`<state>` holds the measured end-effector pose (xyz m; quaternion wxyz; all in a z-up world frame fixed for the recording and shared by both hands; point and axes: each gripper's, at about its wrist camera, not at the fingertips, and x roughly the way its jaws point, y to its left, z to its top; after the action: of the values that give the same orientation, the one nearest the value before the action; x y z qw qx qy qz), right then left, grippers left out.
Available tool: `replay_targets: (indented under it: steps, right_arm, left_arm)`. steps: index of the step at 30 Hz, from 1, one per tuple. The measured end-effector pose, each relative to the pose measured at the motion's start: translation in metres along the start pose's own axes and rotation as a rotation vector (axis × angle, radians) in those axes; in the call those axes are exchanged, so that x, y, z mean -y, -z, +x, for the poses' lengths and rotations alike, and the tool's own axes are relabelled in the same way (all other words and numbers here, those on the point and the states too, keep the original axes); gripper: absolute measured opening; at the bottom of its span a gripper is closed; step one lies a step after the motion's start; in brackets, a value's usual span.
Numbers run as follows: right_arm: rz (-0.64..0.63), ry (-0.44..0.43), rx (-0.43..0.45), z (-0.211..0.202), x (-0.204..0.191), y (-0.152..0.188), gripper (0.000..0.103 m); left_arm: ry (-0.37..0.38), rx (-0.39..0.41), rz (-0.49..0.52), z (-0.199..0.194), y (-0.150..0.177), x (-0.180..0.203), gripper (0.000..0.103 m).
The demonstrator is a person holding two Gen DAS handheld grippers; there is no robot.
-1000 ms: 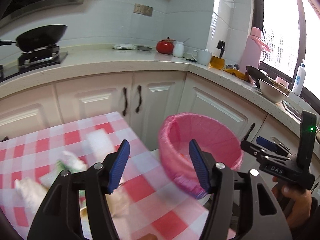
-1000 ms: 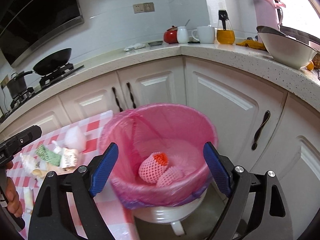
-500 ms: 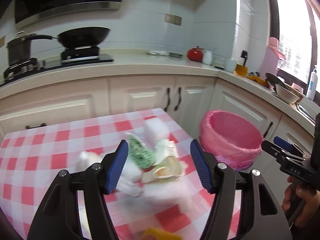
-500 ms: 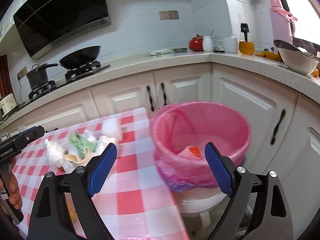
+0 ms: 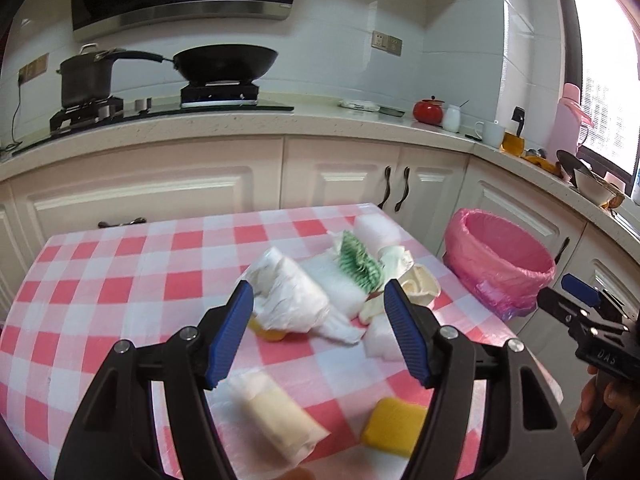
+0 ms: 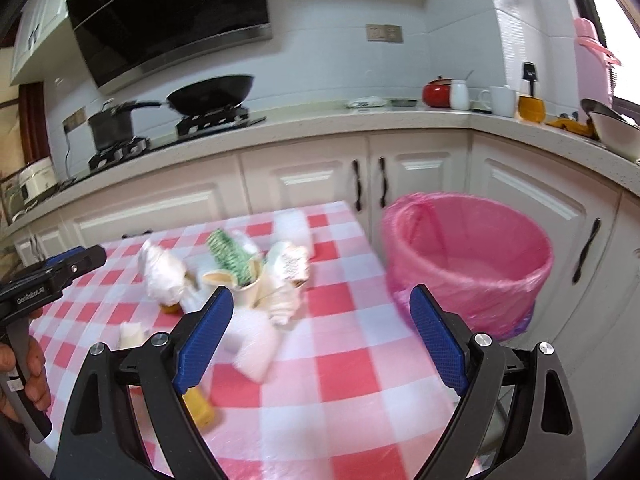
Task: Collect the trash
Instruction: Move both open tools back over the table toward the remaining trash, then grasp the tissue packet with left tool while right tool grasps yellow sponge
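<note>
A pile of trash lies on the red-checked table (image 5: 120, 280): a crumpled white bag (image 5: 288, 292), a green-striped wrapper (image 5: 358, 262), white foam pieces (image 5: 376, 230), a cream packet (image 5: 276, 412) and a yellow sponge (image 5: 394, 426). The pile also shows in the right wrist view (image 6: 240, 268). A pink-lined bin (image 5: 500, 264) stands off the table's right edge; it also shows in the right wrist view (image 6: 468, 256). My left gripper (image 5: 320, 332) is open and empty just short of the pile. My right gripper (image 6: 320, 340) is open and empty above the table.
White cabinets (image 5: 344, 176) and a counter run behind the table and round the right corner. A wok (image 5: 226, 64) and a pot (image 5: 86, 80) sit on the stove. Cups, a red pot (image 5: 428, 110) and bowls stand on the counter.
Both grippers have pulled back and swung left from over the bin towards the trash pile on the table. Both stay open and empty.
</note>
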<state>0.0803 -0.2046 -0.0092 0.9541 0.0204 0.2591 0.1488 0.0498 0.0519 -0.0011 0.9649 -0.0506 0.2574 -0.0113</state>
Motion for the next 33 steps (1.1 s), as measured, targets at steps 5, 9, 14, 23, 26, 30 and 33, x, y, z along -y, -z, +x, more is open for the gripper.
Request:
replay_targets:
  steps: [5, 9, 14, 23, 26, 30, 33]
  right_arm:
    - [-0.036, -0.054, -0.042, 0.005, -0.029, 0.014, 0.085]
    - [-0.063, -0.105, -0.1, 0.015, -0.053, 0.025, 0.085]
    - [-0.107, -0.161, -0.198, 0.032, -0.076, 0.041, 0.085]
    - [-0.179, -0.206, -0.298, 0.055, -0.102, 0.06, 0.085]
    - [-0.198, -0.21, -0.318, 0.062, -0.108, 0.064, 0.085]
    - [-0.208, -0.214, -0.356, 0.071, -0.111, 0.07, 0.078]
    - [-0.21, -0.213, -0.375, 0.075, -0.111, 0.074, 0.071]
  left_arm:
    - [-0.015, -0.022, -0.021, -0.002, 0.014, -0.013, 0.066]
    - [-0.026, -0.042, -0.038, -0.002, 0.025, -0.023, 0.066]
    - [-0.033, -0.067, -0.049, -0.001, 0.037, -0.03, 0.066]
    - [-0.04, -0.132, -0.086, 0.013, 0.054, -0.043, 0.064]
    - [-0.044, -0.156, -0.1, 0.019, 0.057, -0.046, 0.064]
    - [-0.043, -0.199, -0.113, 0.029, 0.064, -0.048, 0.058]
    - [-0.039, -0.232, -0.119, 0.036, 0.07, -0.046, 0.055]
